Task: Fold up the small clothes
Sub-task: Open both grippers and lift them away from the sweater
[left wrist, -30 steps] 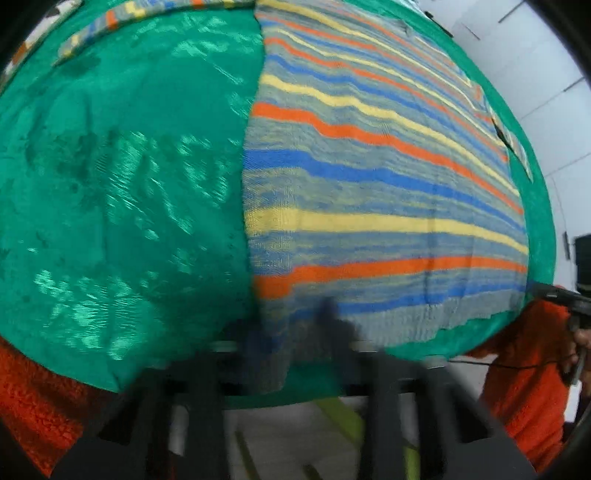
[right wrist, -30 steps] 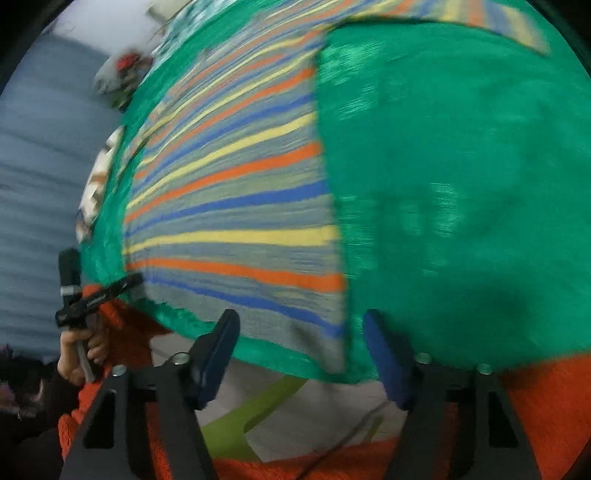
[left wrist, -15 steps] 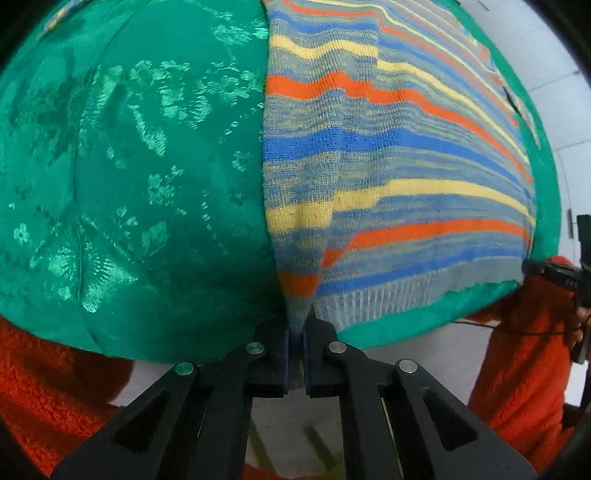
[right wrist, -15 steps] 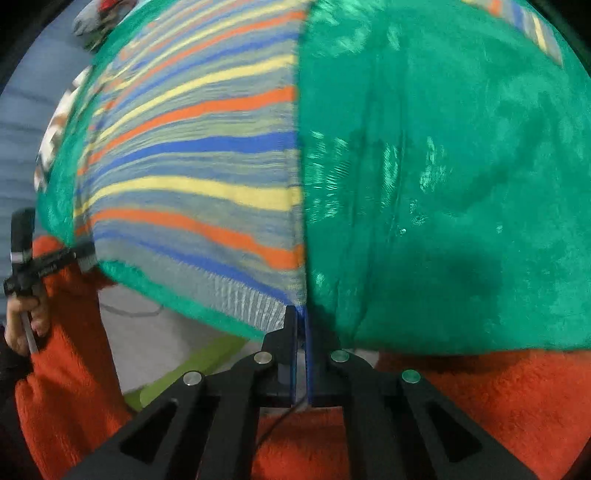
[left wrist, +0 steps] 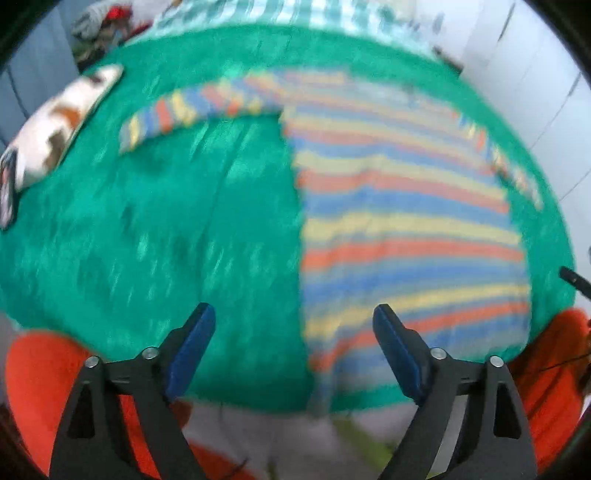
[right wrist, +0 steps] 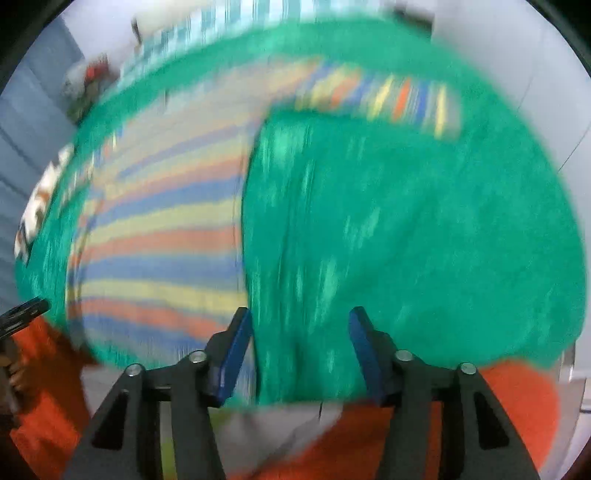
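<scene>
A striped knit sweater (left wrist: 402, 229) in blue, yellow, orange and grey lies flat on a green cloth (left wrist: 166, 229), with one sleeve (left wrist: 192, 107) stretched out to the left. My left gripper (left wrist: 293, 350) is open and empty, raised above the sweater's near left hem corner. In the right wrist view the sweater (right wrist: 162, 243) lies at the left and its other sleeve (right wrist: 388, 99) reaches right. My right gripper (right wrist: 301, 350) is open and empty above the sweater's near right hem corner. Both views are blurred by motion.
A white and brown patterned garment (left wrist: 55, 122) lies at the far left on the green cloth (right wrist: 424, 240). A pile of clothes (left wrist: 103, 26) sits at the back left. The person's orange sleeves (left wrist: 40, 380) show at the near edge.
Half a second ago both grippers were shut on the sweater's hem corners. Both have opened, let go of the hem and lifted up and back, so more of the cloth shows.
</scene>
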